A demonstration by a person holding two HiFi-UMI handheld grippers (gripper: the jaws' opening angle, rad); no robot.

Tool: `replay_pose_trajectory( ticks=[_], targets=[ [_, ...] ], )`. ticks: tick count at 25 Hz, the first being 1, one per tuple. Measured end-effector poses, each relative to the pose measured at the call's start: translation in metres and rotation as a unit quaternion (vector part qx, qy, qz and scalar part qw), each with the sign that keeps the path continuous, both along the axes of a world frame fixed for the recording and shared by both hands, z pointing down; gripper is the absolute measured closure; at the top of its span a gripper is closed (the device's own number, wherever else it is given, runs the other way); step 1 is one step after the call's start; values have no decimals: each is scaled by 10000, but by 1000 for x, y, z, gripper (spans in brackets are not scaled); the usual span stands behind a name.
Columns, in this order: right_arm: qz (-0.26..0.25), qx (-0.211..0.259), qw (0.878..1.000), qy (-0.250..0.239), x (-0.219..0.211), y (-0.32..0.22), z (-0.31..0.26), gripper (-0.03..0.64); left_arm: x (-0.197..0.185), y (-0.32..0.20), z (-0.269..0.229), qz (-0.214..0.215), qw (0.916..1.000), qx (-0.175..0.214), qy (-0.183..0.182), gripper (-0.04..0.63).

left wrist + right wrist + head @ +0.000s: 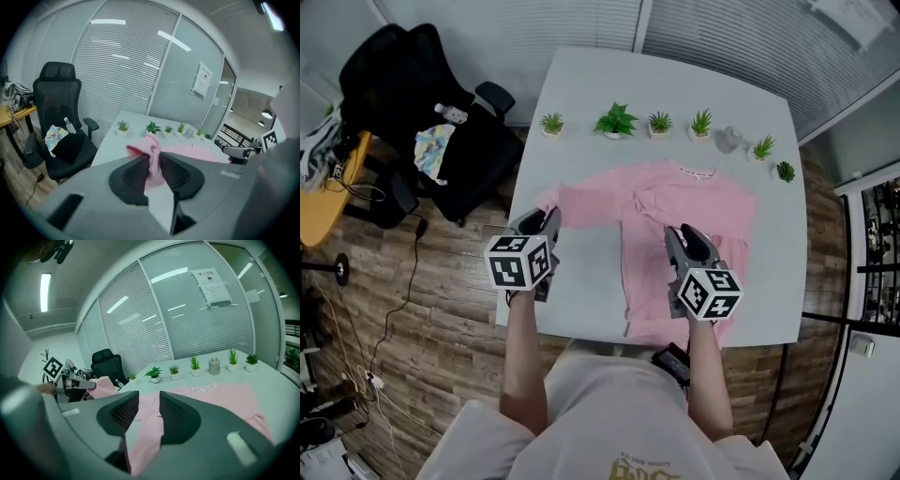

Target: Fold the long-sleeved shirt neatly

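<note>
Early days, I'd say; left gripper is clamped on the sleeve; right gripper hovers over the shirt, jaws apart and empty; most folds left to do.

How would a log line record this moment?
left gripper: shut on sleeve | right gripper: open, over shirt | shirt: lying on table
</note>
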State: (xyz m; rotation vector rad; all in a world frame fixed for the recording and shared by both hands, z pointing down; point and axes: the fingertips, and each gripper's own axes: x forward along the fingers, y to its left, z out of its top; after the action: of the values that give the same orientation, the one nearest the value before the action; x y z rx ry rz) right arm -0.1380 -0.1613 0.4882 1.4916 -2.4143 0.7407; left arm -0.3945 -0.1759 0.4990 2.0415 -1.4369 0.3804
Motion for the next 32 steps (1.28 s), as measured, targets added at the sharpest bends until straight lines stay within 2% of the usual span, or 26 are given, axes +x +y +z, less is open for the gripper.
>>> replay_pose_trajectory(
  ticks=[20, 32],
  targets=[
    [337, 159, 9986, -364, 105, 11, -21, 476, 115, -10, -43, 467, 9983, 253, -246, 518],
    [591, 300, 9960, -592, 166, 14, -35, 486, 196, -21, -53, 816, 9959, 355, -147, 518]
  ],
)
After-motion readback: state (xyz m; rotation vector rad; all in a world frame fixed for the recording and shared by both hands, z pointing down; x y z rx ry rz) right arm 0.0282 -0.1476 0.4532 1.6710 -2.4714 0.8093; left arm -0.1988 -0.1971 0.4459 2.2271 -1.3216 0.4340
